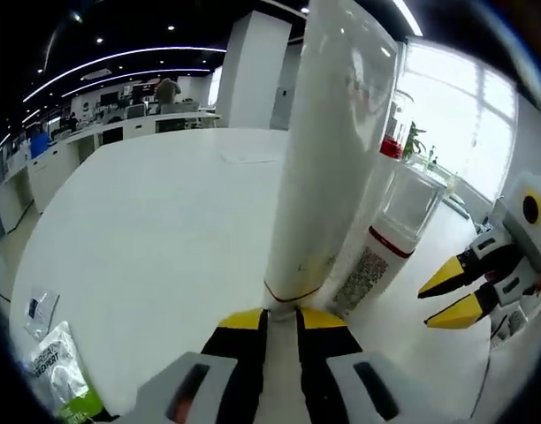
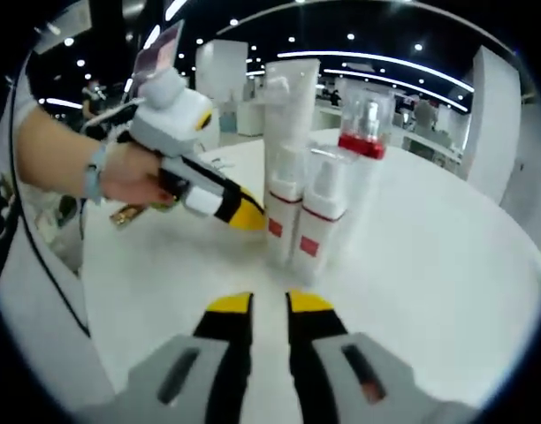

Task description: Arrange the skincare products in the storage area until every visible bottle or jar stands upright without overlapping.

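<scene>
- On the white table [image 2: 447,265] the skincare products stand upright in a close cluster: a tall white tube [image 2: 288,132], a white bottle with a red band [image 2: 316,221], and a clear-capped pump bottle [image 2: 363,124].
- Left gripper [image 2: 244,212]: its yellow tips sit right at the tube's base; whether they grip it is hard to tell.
- Right gripper [image 2: 269,305]: jaws narrow, nothing between them, hanging just short of the cluster.
- The bottles look almost touching, so a little spacing may be left.
- A packet [image 1: 63,375] lies near the table edge.
</scene>
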